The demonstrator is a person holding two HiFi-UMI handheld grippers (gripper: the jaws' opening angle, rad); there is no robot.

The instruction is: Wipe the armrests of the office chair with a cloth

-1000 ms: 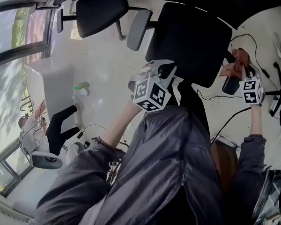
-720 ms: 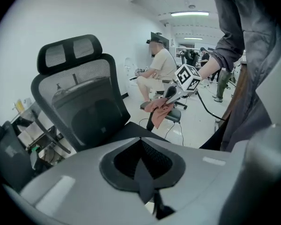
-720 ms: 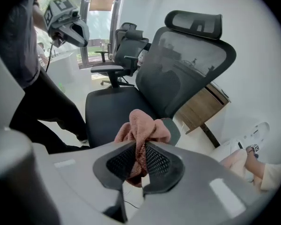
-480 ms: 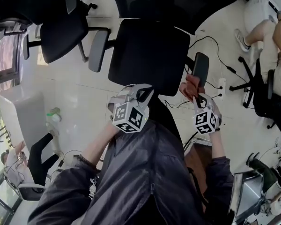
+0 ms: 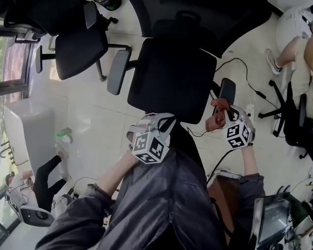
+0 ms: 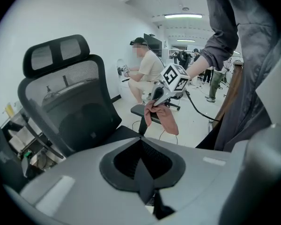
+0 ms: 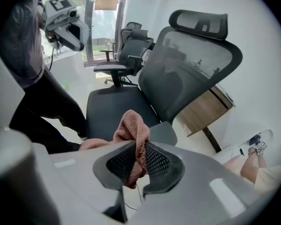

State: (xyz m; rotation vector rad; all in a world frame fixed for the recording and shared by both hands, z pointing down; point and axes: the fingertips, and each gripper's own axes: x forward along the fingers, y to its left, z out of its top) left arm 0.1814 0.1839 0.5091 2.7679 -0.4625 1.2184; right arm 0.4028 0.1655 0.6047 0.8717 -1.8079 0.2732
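A black office chair [image 5: 172,79] stands before me, with a grey left armrest [image 5: 118,72] and a dark right armrest [image 5: 227,90]. My right gripper [image 5: 224,120] is shut on a pink-brown cloth [image 5: 217,117] at the near end of the right armrest. In the right gripper view the cloth [image 7: 133,144] bunches between the jaws, just before the armrest [image 7: 163,132]. My left gripper [image 5: 150,123] hovers at the seat's front edge, shut and holding nothing. The left gripper view shows the cloth [image 6: 163,117] hanging beside the right armrest [image 6: 138,110]; I cannot tell whether they touch.
Two more office chairs [image 5: 81,48] stand at the upper left. A white cabinet [image 5: 36,129] with a green-capped bottle [image 5: 65,136] sits at the left. Cables [image 5: 245,69] trail over the floor at the right, near a seated person [image 5: 297,35]. A dark desk [image 5: 198,4] lies behind the chair.
My right gripper has drawn the cloth back along the right armrest to its near end. The left gripper has shifted slightly towards the seat's front.
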